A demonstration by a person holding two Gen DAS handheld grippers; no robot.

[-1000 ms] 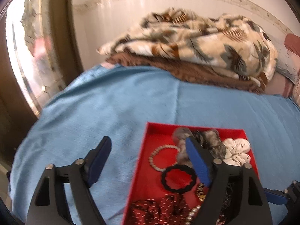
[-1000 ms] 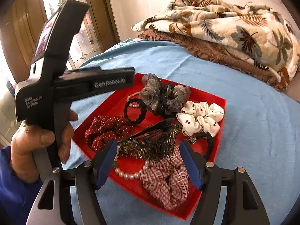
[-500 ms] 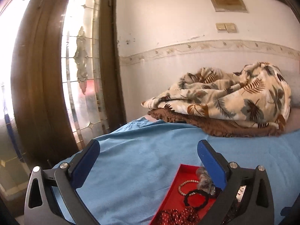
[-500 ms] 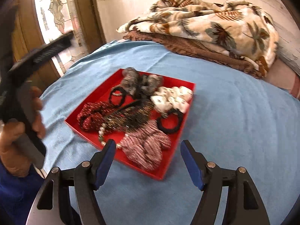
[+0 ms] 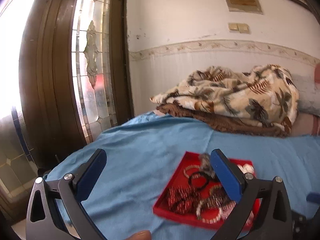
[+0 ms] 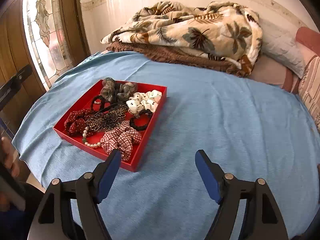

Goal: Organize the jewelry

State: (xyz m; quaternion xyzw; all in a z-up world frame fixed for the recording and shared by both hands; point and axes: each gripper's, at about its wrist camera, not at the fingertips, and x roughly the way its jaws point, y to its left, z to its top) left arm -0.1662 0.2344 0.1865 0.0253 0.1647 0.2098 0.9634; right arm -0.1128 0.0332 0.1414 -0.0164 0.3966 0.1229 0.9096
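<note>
A red tray (image 6: pixel 160 100) sits on the blue bedspread (image 6: pixel 210 110), left of centre in the right wrist view. It holds a grey scrunchie (image 6: pixel 118 91), a white dotted scrunchie (image 6: pixel 144 101), a red dotted scrunchie (image 6: pixel 77 120), a checked scrunchie (image 6: pixel 120 139), black hair ties (image 6: pixel 140 121), a beaded clip (image 6: pixel 109 118) and a pearl bracelet (image 6: pixel 90 140). My right gripper (image 6: pixel 158 156) hovers before the tray's near corner, its jaws opening with nothing between them. In the left wrist view my left gripper (image 5: pixel 158 155) stands wide open and holds nothing, the tray (image 5: pixel 172 188) behind its right finger.
A leaf-patterned blanket (image 6: pixel 190 32) on a brown one (image 6: pixel 170 54) lies folded at the back. Pillows (image 6: pixel 286 50) sit at the right. A wooden door with leaded glass (image 5: pixel 92 76) stands left. Bare bedspread stretches right of the tray. A person's hand (image 6: pixel 10 156) shows at the left edge.
Both grippers have pulled back from the tray and lifted. The left one tilted up, so door and wall came into view, and it opened wider. The right gripper's jaws spread a little.
</note>
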